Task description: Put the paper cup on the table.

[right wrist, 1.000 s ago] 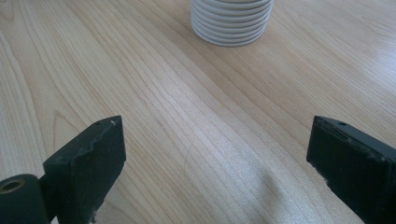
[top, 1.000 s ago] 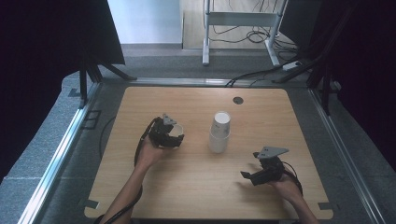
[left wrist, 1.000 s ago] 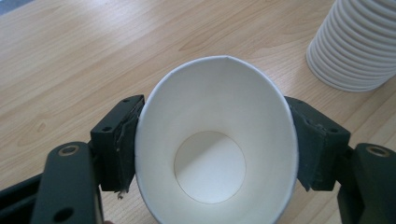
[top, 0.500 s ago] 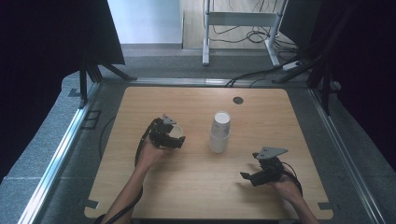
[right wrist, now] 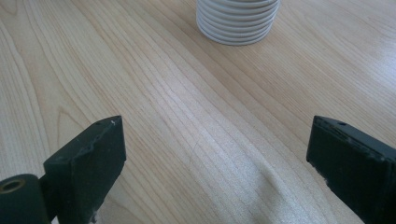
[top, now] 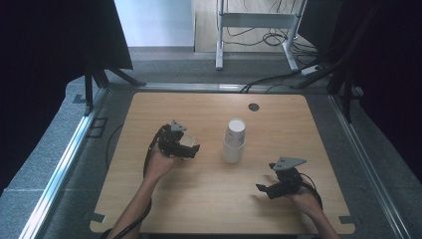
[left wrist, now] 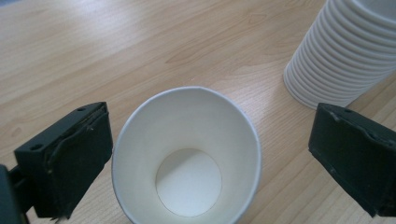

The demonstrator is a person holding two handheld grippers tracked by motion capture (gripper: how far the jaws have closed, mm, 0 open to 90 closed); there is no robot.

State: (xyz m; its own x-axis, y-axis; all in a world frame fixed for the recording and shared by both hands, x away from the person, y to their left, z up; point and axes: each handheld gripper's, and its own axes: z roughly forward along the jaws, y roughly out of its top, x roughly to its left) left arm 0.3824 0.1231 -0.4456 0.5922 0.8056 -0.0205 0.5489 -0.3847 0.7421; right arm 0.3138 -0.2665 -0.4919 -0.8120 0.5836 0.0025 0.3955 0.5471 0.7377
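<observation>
Single white paper cup [left wrist: 187, 161], smooth, round-rimmed, upright on the pale wood-grain surface [top: 209, 199], left of the ribbed stack of cups [top: 234, 141]. Left claw [left wrist: 205, 154] has just been opening; released, jaws astride the cup, pads clear. Right claw [right wrist: 217, 163] released, held low right of the stack. Stack top cut off in both gripper views.
</observation>
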